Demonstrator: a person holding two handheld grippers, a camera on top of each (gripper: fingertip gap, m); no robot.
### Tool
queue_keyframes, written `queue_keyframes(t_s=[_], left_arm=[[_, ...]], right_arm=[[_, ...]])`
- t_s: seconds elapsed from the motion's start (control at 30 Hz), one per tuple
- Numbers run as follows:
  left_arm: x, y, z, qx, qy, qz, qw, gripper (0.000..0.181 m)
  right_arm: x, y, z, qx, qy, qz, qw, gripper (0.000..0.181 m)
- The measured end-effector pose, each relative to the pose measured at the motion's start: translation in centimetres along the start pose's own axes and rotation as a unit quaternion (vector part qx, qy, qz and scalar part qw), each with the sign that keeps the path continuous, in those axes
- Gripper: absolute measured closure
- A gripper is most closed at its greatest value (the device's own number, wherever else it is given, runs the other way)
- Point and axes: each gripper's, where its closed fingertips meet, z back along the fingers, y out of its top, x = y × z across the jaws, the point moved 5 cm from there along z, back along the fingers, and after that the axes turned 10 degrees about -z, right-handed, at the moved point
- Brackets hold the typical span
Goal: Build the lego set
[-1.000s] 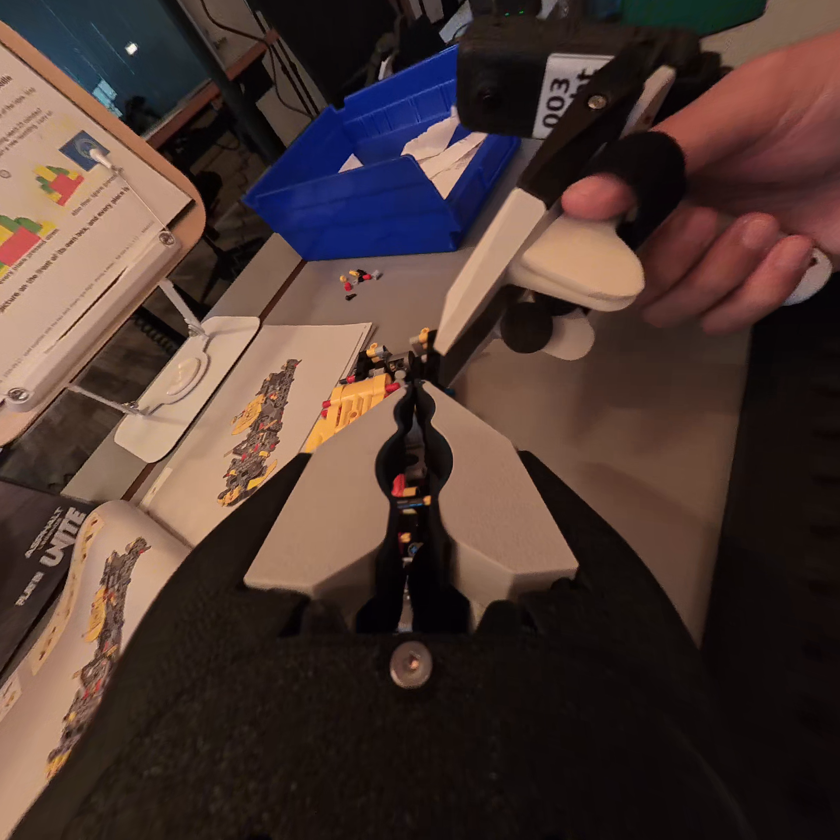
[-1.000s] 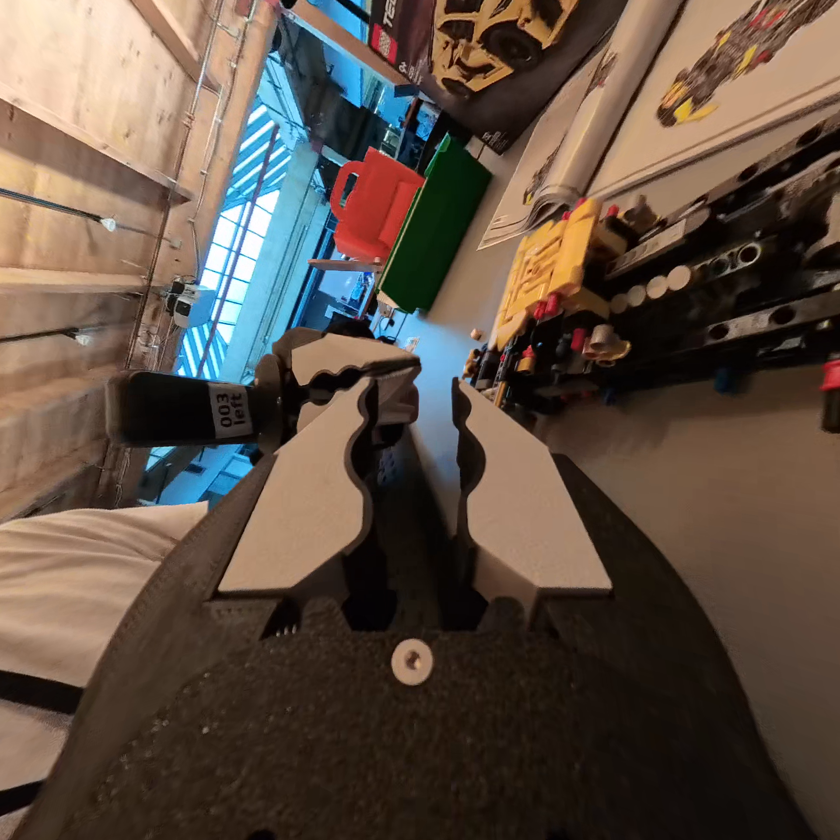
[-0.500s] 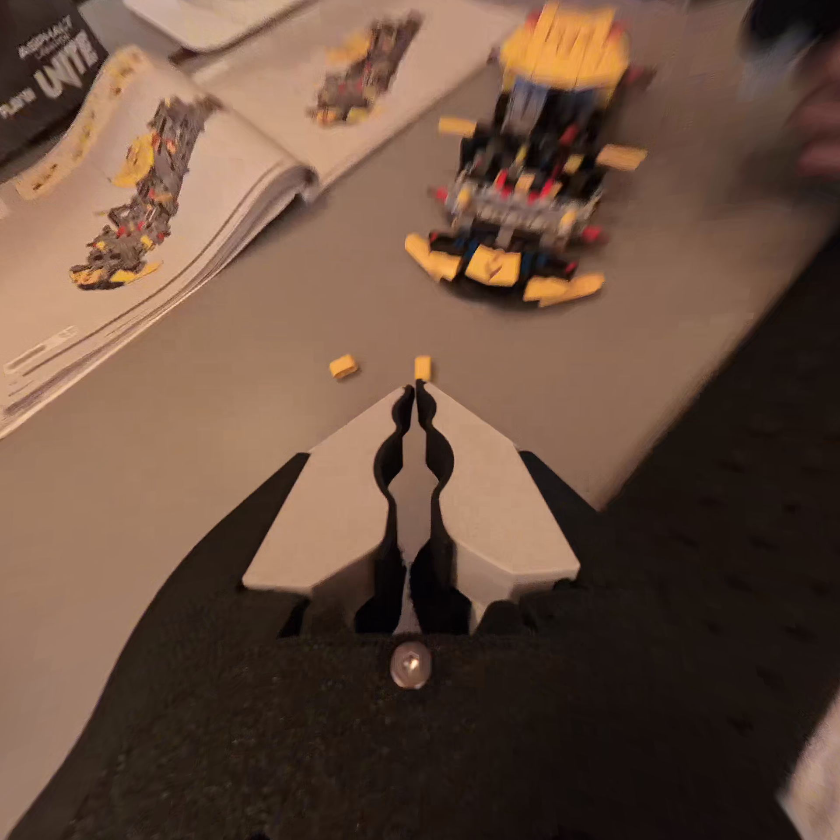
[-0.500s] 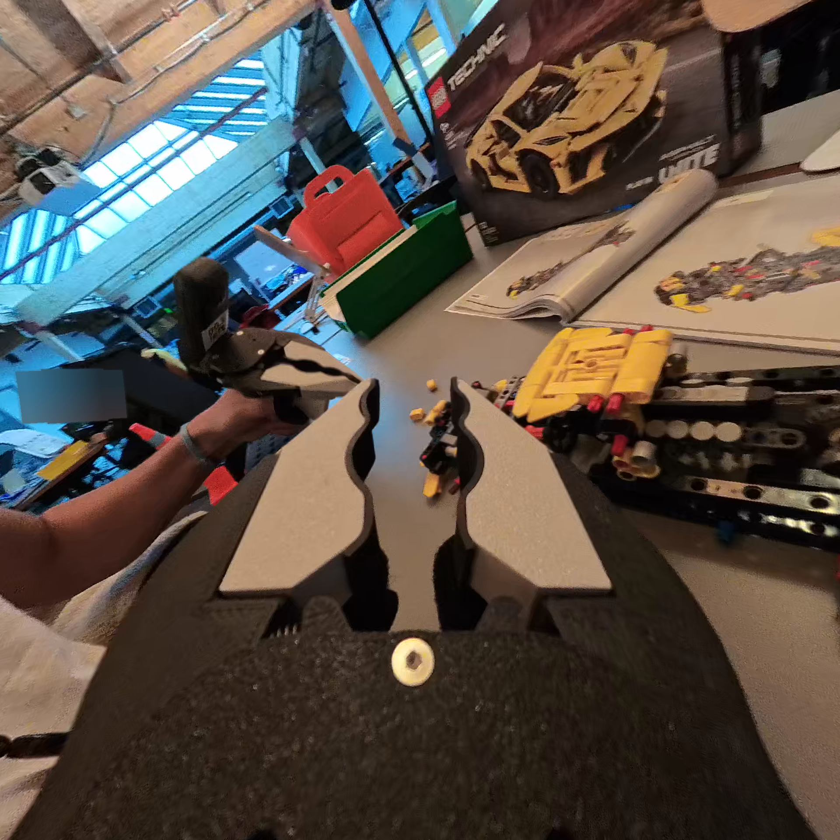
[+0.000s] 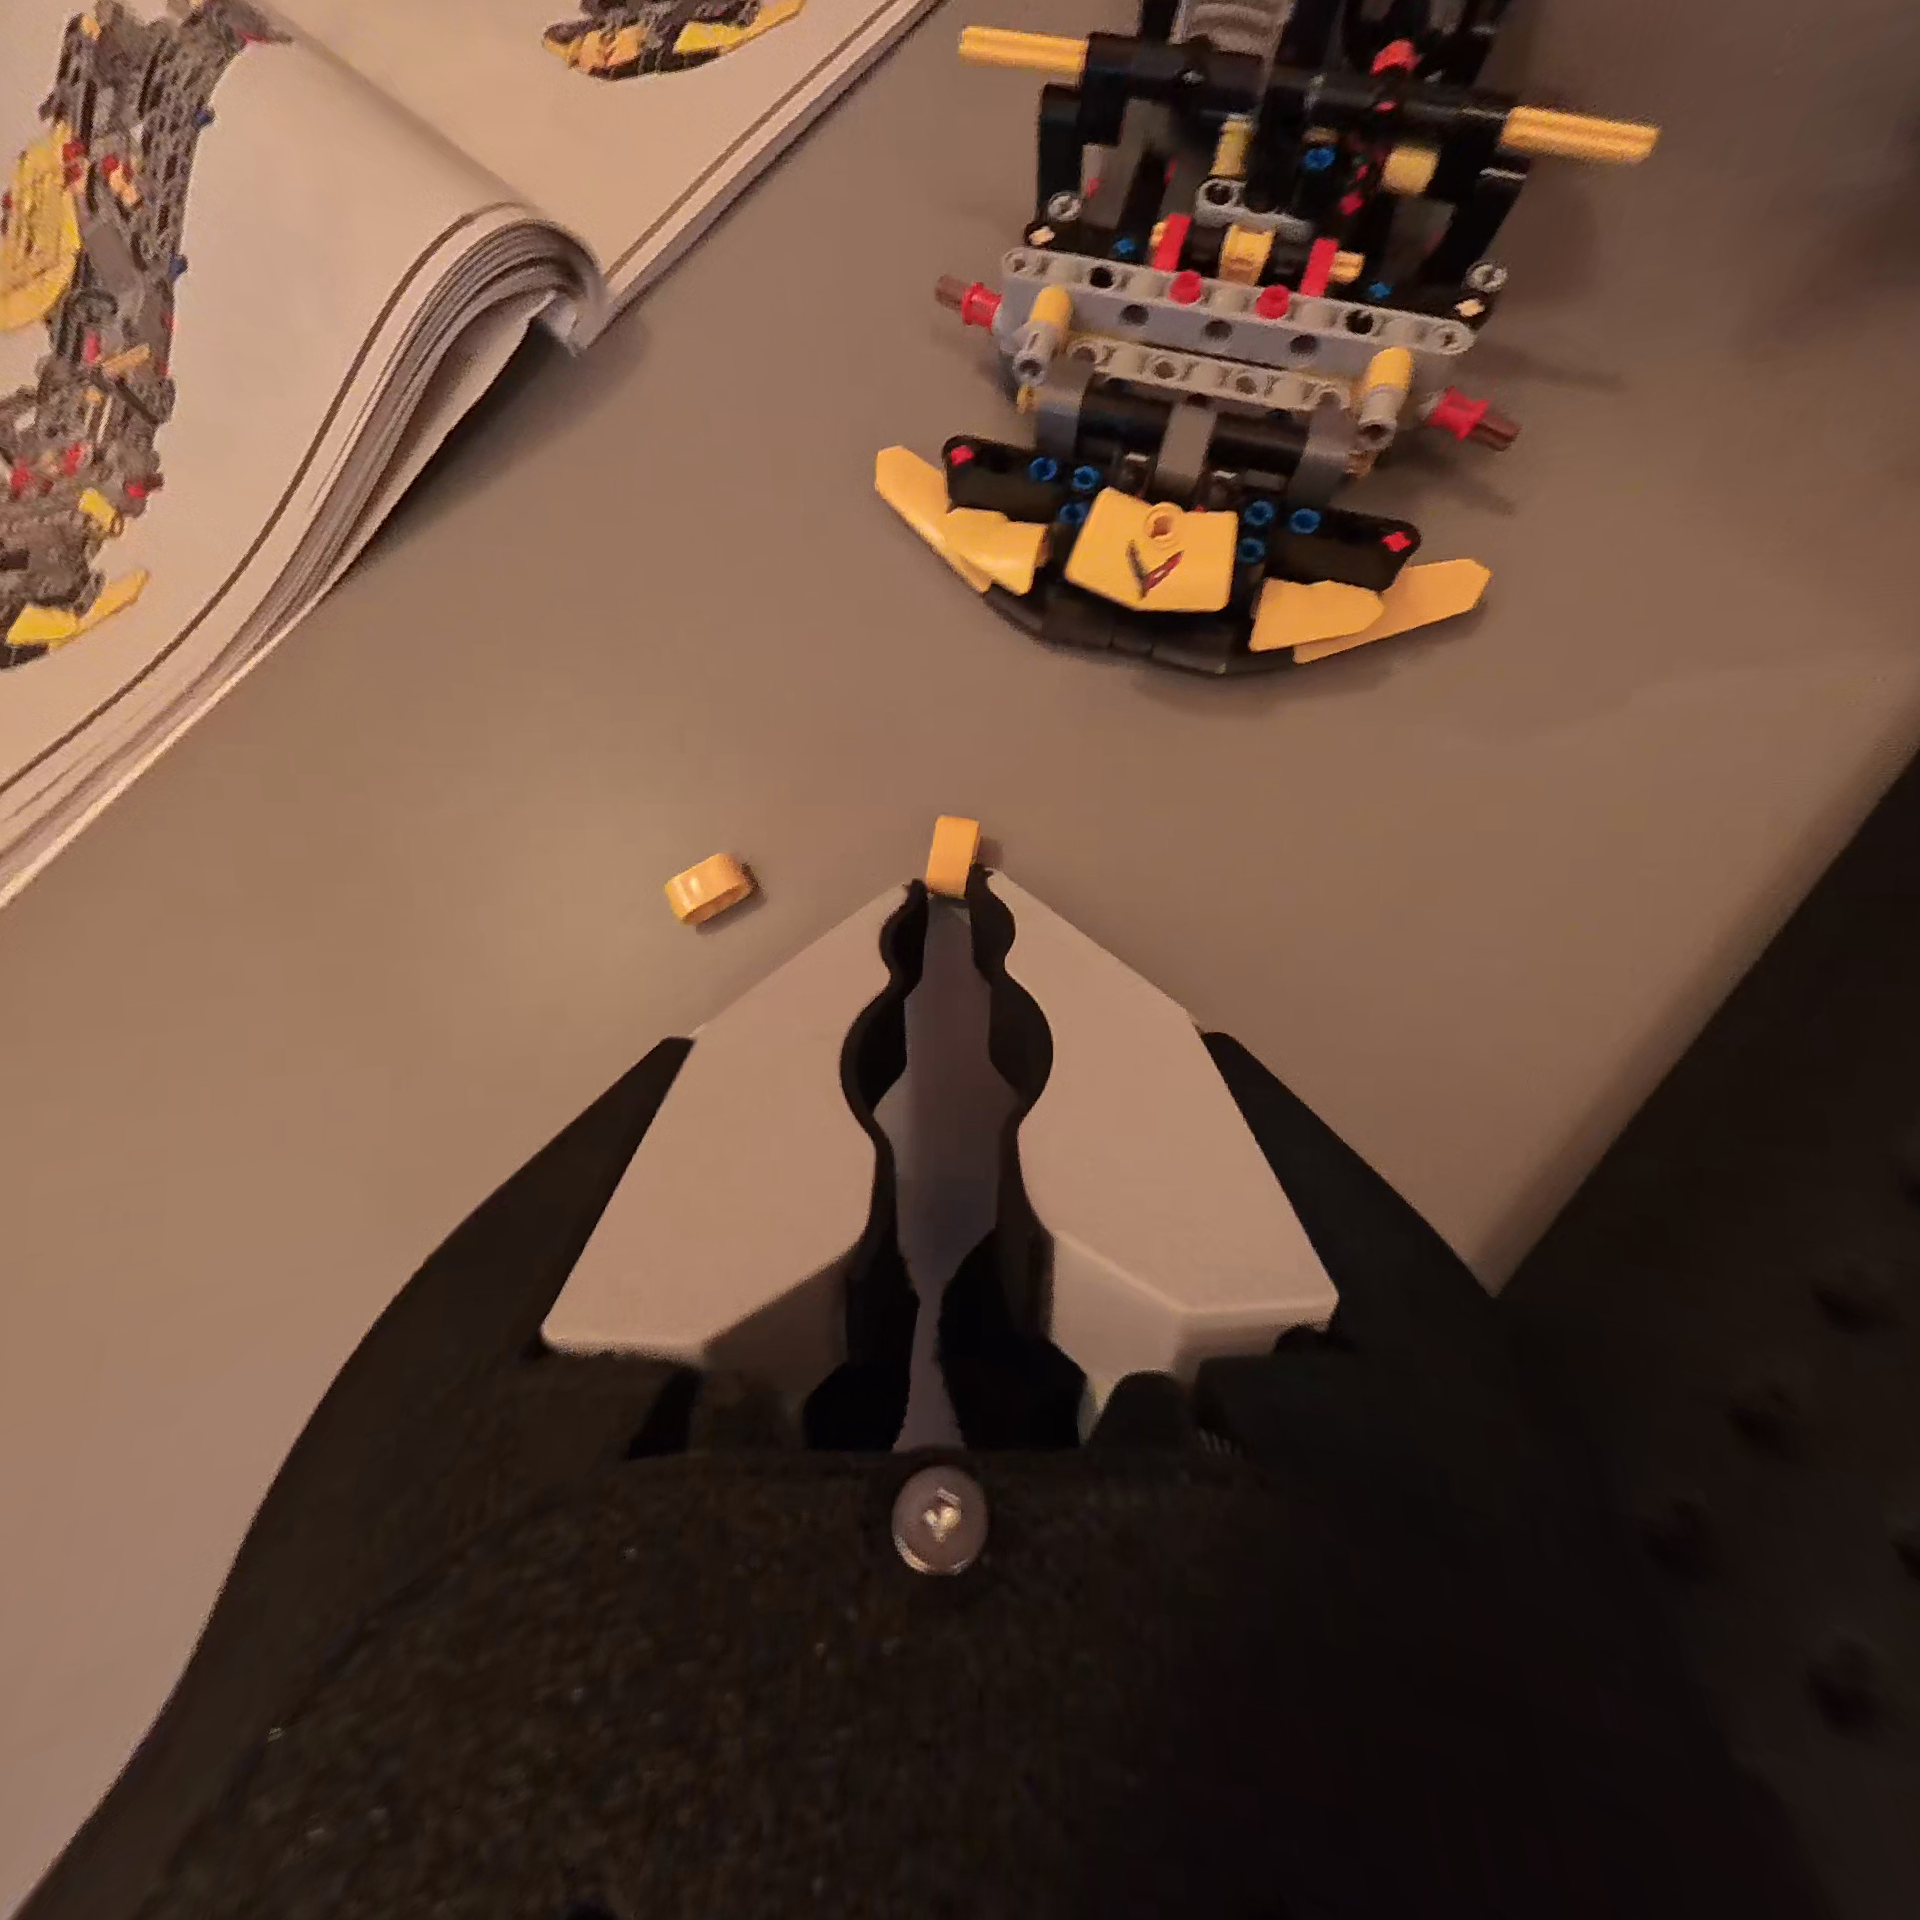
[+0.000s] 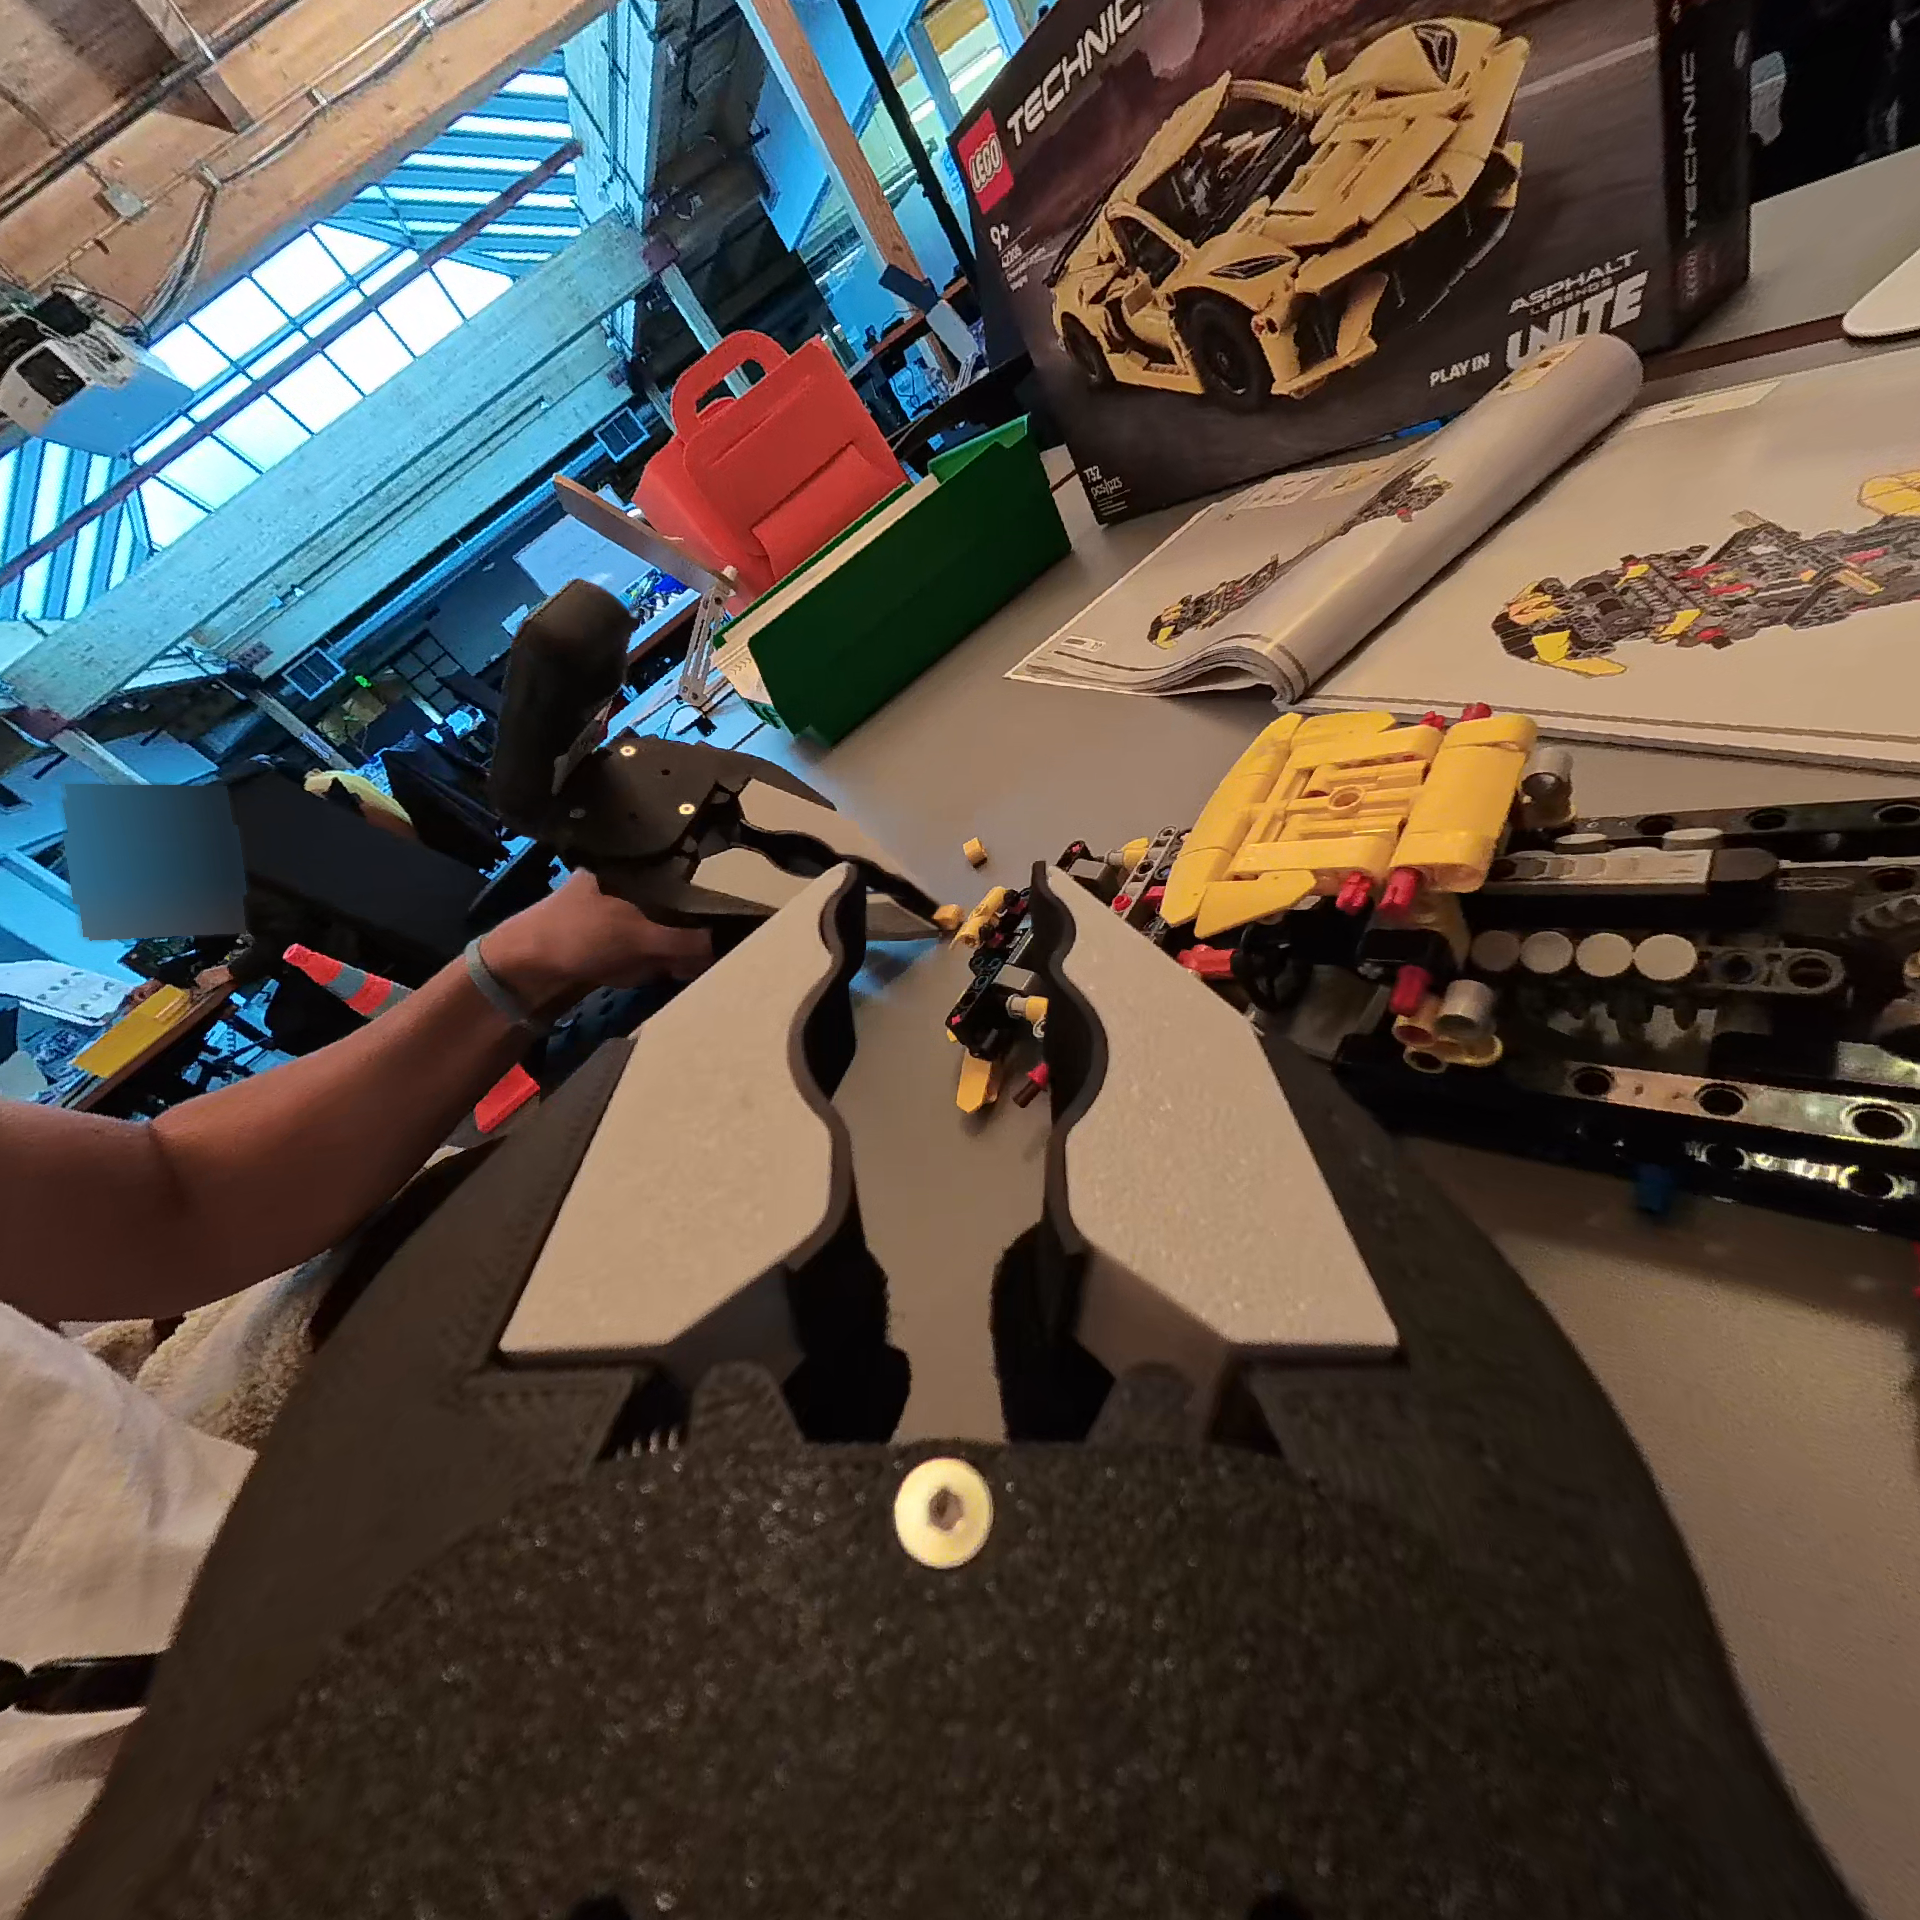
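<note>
In the left wrist view my left gripper is low over the grey table, its jaws parted a little. A small yellow lego piece stands on the table right at the fingertips, its near end just between them; I see no pad pressing on it. A second small yellow piece lies to its left. The half-built yellow and black lego car stands beyond. In the right wrist view my right gripper is open and empty beside the car. The left gripper shows there with its tip at the yellow piece.
An open instruction book lies at the left of the car. The lego box, a green bin and a red bag stand at the back. The table's edge runs close on the right. Tip to tip, the grippers are about 20 cm apart.
My left gripper drew back from the car, came down to the loose yellow pieces, and its shut jaws parted a little around one. The right gripper turned upright and stayed open.
</note>
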Motion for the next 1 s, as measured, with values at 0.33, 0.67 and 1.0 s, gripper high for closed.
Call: queue_keyframes(t_s=[0.33,0.67,1.0], left_arm=[[5.8,10.8,1.9,0.163,0.05,-0.189,0.967,0.174],[8.9,14.7,-2.0,0.182,0.022,-0.18,0.966,0.174],[8.2,15.6,-3.1,0.176,0.053,-0.21,0.96,0.16]], right_arm=[[-0.7,-1.3,-1.3,-0.055,0.04,-0.196,0.978,0.15],[1.2,-0.6,0.4,-0.05,0.027,-0.212,0.976,0.16],[4.0,1.0,2.6,-0.057,-0.001,-0.231,0.971,0.175]])
